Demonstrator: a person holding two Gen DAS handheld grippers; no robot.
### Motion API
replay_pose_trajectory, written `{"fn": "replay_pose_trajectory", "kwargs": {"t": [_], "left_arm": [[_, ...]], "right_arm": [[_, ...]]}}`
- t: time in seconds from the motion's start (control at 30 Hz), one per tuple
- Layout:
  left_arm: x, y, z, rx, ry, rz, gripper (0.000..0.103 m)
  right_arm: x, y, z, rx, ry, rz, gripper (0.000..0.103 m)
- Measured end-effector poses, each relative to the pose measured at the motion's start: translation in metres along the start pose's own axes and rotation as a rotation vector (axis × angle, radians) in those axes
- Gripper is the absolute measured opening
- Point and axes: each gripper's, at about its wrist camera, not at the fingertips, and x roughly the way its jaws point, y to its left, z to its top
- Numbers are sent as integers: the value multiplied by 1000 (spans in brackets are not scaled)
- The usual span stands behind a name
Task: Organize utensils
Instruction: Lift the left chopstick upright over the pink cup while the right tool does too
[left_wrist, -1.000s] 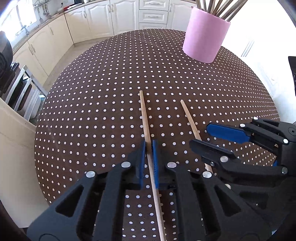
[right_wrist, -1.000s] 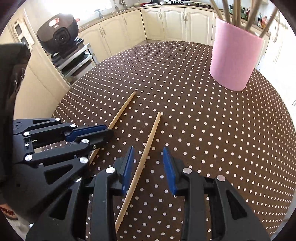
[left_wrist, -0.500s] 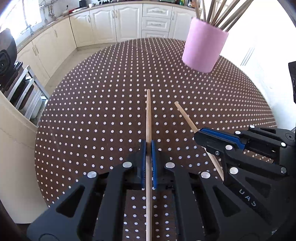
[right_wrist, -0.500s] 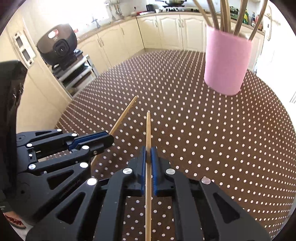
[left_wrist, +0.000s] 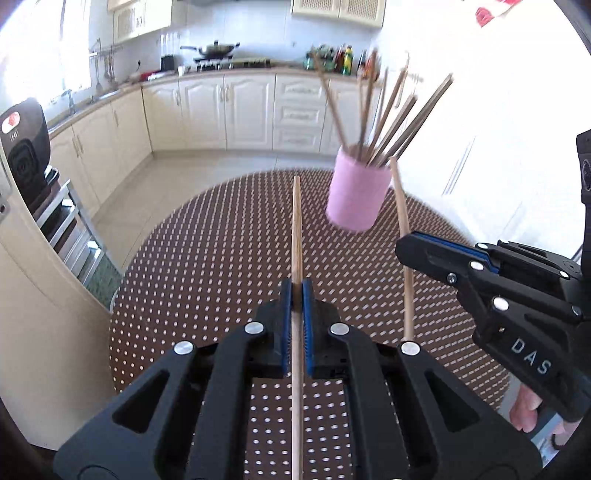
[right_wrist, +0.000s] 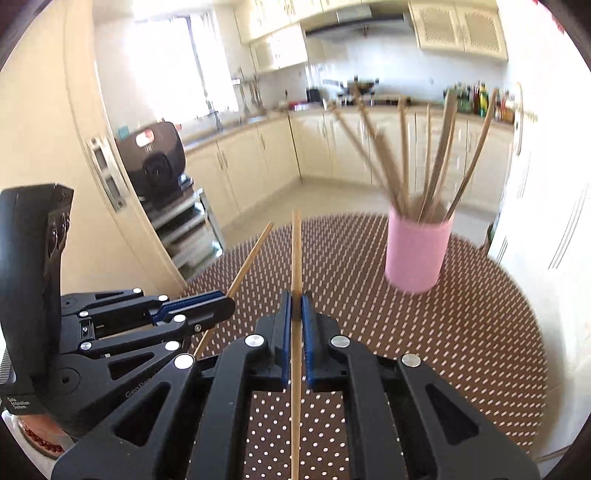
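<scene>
Our left gripper (left_wrist: 296, 286) is pinched tight on one stick (left_wrist: 296, 229), held in the air above the table (left_wrist: 207, 280). Our right gripper (right_wrist: 295, 299) is pinched tight on the other stick (right_wrist: 296, 251), up in the air too. The pink cup (right_wrist: 417, 251) of sticks stands near the table's far right edge.

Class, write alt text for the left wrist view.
The left gripper clamps a wooden chopstick above a brown dotted table. Ahead stands a pink holder of chopsticks; at right, the right gripper holds a second chopstick.
</scene>
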Motion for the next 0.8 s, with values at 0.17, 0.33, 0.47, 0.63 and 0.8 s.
{"fn": "replay_pose_trajectory", "kwargs": {"t": [0.17, 0.33, 0.47, 0.63, 0.8], "left_arm": [[-23, -4, 5, -15, -71, -53, 6], [-29, -6, 7, -46, -94, -99, 6], [-29, -9, 5, -53, -119, -116, 6], [-24, -16, 12, -51, -157, -126, 6], [-21, -27, 26, -40, -215, -119, 6]], "right_arm": [[-20, 3, 12, -36, -77, -20, 5], [-30, -2, 11, -36, -103, -21, 5], [-33, -9, 12, -34, -115, -20, 5], [-40, -18, 17, -29, -137, -35, 5], [-50, -33, 27, -28, -201, -81, 5]]}}
